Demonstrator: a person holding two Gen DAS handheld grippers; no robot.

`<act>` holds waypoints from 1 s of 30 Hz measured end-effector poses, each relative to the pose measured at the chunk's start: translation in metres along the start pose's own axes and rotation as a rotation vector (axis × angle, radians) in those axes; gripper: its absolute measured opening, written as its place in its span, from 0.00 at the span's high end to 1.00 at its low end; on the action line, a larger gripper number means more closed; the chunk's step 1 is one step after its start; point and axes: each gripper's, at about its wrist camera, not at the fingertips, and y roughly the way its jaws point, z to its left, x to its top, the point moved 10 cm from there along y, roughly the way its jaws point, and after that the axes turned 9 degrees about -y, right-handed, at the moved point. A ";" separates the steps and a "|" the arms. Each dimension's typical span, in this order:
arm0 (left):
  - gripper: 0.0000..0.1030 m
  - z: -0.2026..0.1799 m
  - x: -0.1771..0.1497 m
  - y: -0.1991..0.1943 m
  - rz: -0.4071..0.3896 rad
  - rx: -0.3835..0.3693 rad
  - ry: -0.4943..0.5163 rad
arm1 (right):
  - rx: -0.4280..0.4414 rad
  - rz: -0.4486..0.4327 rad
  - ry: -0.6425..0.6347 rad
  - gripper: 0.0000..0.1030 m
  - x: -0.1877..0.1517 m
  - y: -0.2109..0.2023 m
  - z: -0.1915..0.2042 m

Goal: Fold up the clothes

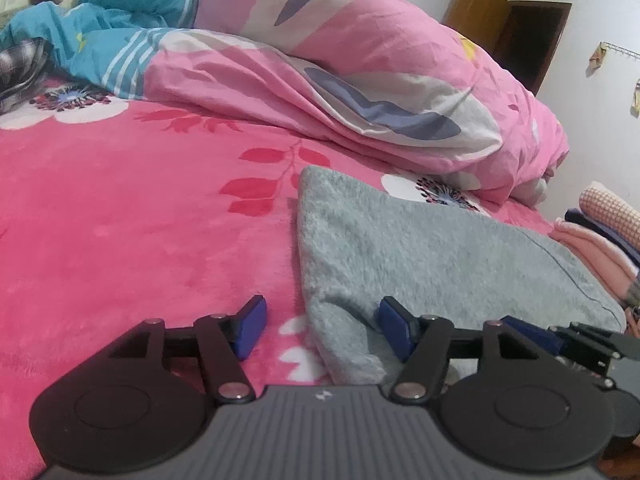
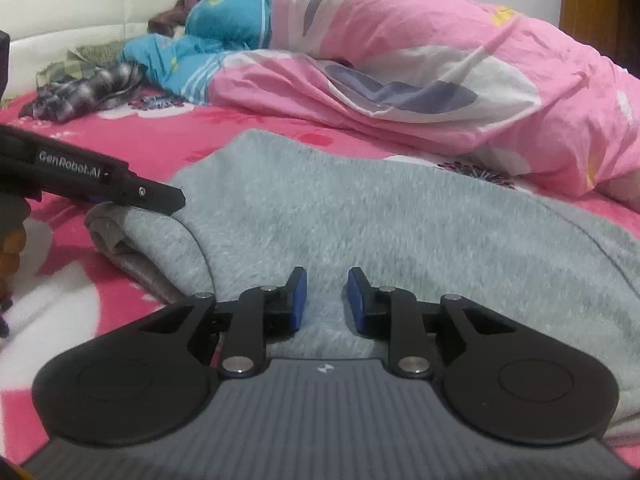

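A grey fleece garment lies folded on the pink flowered blanket. My left gripper is open wide and straddles the garment's near left edge: its right pad rests over the grey cloth, its left pad over the blanket. My right gripper hovers low over the middle of the same garment. Its blue pads stand a little apart, with nothing pinched between them. In the right wrist view, a finger of the left gripper reaches in at the garment's folded left edge.
A bulky pink duvet and a blue patterned cover lie heaped across the far side of the bed. A plaid garment lies at the far left. Folded clothes are stacked at the right edge, below a wooden cabinet.
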 end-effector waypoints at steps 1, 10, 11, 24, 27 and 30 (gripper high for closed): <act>0.36 0.000 0.000 0.000 0.001 0.000 0.000 | 0.001 -0.003 0.003 0.78 -0.001 0.000 -0.001; 0.27 -0.006 0.000 0.004 0.003 0.019 0.020 | 0.011 -0.013 0.025 0.77 0.000 0.000 -0.001; 0.27 -0.006 -0.001 0.004 0.002 0.022 0.021 | 0.012 -0.014 0.027 0.77 -0.001 0.000 -0.001; 0.13 -0.008 -0.002 0.004 0.003 0.040 0.021 | 0.013 -0.016 0.034 0.76 -0.001 -0.001 -0.002; 0.12 -0.008 -0.002 0.004 0.004 0.039 0.018 | 0.016 -0.017 0.038 0.76 -0.001 -0.001 -0.002; 0.08 -0.007 -0.001 0.004 0.002 0.051 0.025 | 0.016 -0.017 0.038 0.76 -0.001 -0.001 -0.002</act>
